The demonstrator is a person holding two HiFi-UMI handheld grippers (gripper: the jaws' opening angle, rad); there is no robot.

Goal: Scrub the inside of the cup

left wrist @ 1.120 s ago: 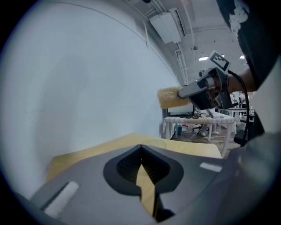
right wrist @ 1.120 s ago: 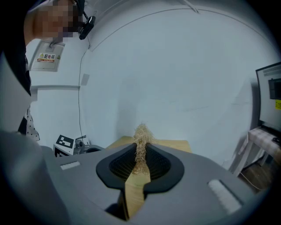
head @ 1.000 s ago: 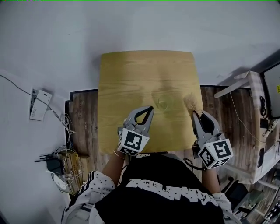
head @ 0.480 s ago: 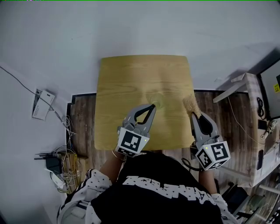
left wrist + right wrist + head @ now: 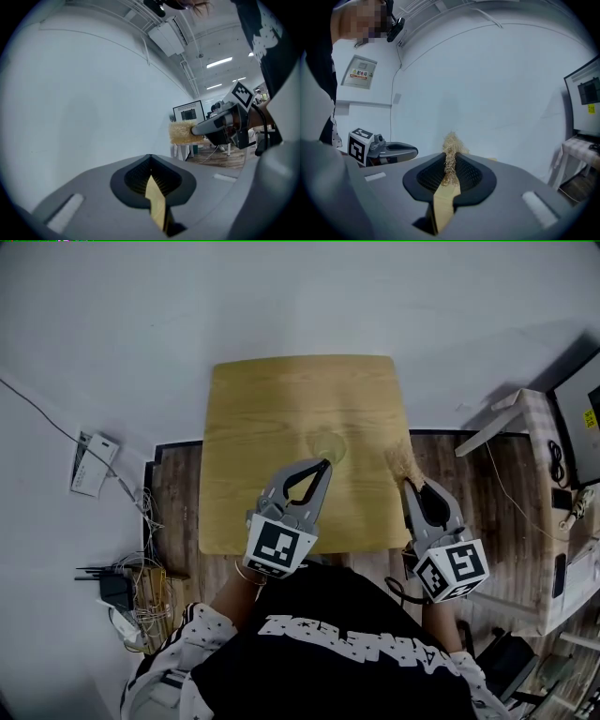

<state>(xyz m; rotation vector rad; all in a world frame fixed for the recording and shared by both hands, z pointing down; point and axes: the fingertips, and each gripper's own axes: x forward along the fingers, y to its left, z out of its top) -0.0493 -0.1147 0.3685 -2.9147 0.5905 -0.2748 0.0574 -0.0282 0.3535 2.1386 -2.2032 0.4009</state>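
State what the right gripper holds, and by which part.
A straw-coloured brush, clamped at its near end; its bristly head sticks out past the shut jaws.

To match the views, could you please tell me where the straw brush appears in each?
Head view: brush right of centre, over the table edge.
Left gripper view: brush right of centre.
Right gripper view: brush centre, between the jaws.
Shared landmark: the right gripper holding it.

Lab: monitor (image 5: 189, 112), router (image 5: 113, 590), cables (image 5: 153, 611)
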